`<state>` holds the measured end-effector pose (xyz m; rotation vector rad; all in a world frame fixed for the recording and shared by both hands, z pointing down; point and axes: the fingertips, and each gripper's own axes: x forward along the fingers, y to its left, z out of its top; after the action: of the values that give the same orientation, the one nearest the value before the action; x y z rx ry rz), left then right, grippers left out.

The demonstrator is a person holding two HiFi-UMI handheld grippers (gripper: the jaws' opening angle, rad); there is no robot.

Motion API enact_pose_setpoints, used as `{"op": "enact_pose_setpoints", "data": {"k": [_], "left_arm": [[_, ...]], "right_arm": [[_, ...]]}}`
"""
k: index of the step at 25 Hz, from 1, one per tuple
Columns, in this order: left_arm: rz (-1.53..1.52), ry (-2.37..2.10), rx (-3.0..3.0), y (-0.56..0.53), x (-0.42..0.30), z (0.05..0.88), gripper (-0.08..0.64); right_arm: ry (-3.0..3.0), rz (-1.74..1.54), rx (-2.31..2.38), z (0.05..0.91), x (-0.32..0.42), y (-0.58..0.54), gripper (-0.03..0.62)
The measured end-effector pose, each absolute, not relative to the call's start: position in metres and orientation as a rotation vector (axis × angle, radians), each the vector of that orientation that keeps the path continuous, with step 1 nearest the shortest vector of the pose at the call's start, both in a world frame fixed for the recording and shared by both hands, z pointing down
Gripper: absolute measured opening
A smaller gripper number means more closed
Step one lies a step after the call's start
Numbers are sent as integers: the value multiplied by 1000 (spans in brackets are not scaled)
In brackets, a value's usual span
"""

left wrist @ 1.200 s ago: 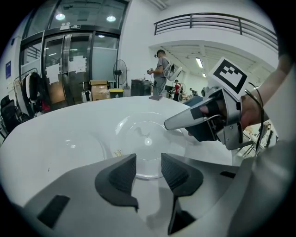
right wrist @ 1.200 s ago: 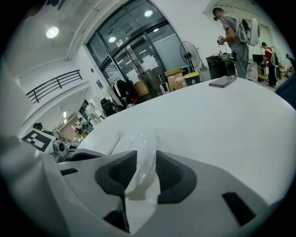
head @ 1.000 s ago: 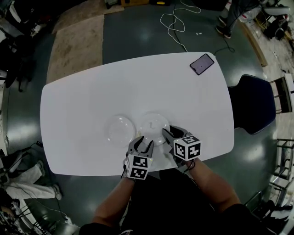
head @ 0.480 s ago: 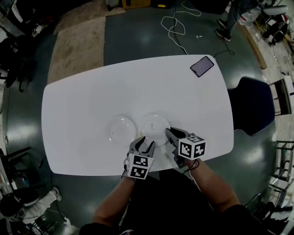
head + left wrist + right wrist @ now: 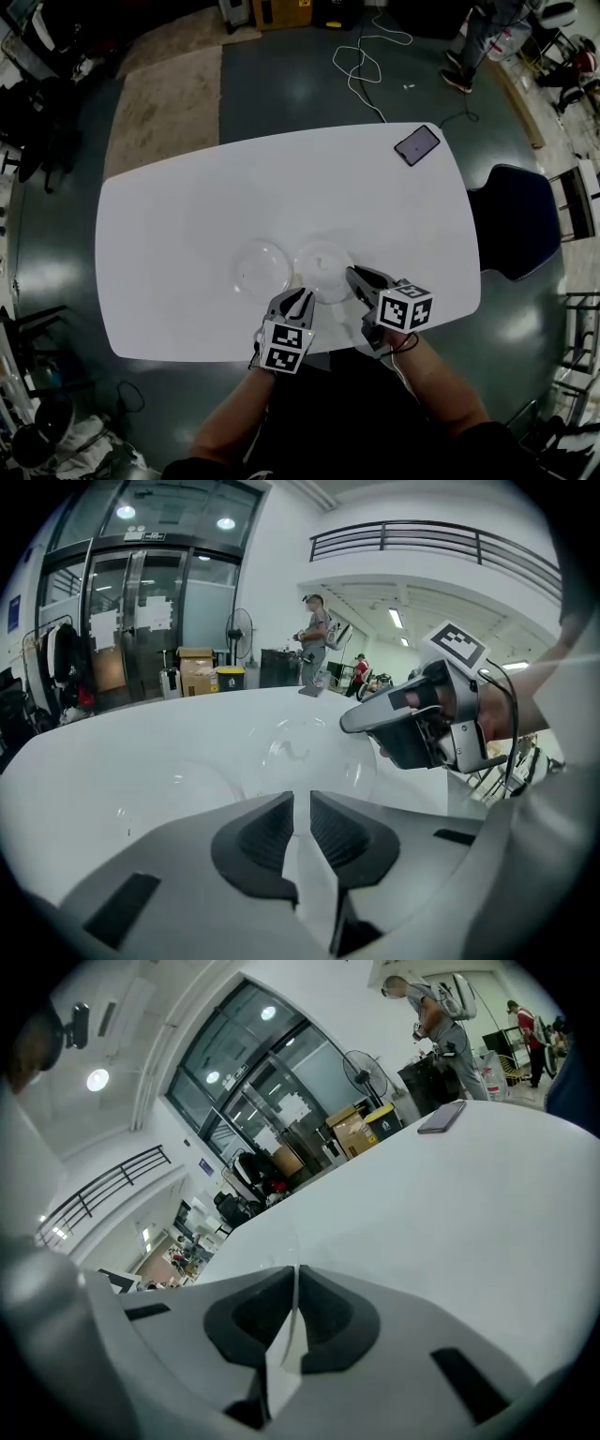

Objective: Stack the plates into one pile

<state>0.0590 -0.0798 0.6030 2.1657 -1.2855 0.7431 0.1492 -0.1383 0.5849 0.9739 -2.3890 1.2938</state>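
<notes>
Two clear plates lie side by side on the white table (image 5: 187,216), the left plate (image 5: 261,269) and the right plate (image 5: 323,267). My left gripper (image 5: 302,295) is at the right plate's near rim. Its jaws have just been closing and now stand narrow with the rim (image 5: 305,752) between the pads. My right gripper (image 5: 353,274) is at the same plate's right rim. Its jaws have also just been closing and pinch the thin clear edge (image 5: 292,1241). The left gripper view shows the right gripper (image 5: 375,719) over the plate and the left plate (image 5: 178,789) beside it.
A dark phone (image 5: 417,144) lies at the table's far right corner. A dark blue chair (image 5: 516,220) stands off the right end. A white cable (image 5: 366,56) lies on the floor beyond. People and cartons stand far off in both gripper views.
Both grippers' jaws have closed at the right plate's rim, and both hands have risen a little. The table sits slightly lower in the head view.
</notes>
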Motion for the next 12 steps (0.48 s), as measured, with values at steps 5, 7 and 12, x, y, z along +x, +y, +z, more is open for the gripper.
{"op": "enact_pose_setpoints", "data": {"k": [5, 7, 12], "left_arm": [[711, -1303, 2172, -75, 42, 592, 37], [690, -1317, 2174, -76, 32, 586, 29], [632, -1373, 2162, -73, 7, 573, 23]], "right_arm": [[-2398, 1264, 1005, 572, 144, -134, 28], [-2397, 1239, 1023, 568, 142, -134, 28], [-2415, 1230, 1081, 551, 137, -135, 28]]}}
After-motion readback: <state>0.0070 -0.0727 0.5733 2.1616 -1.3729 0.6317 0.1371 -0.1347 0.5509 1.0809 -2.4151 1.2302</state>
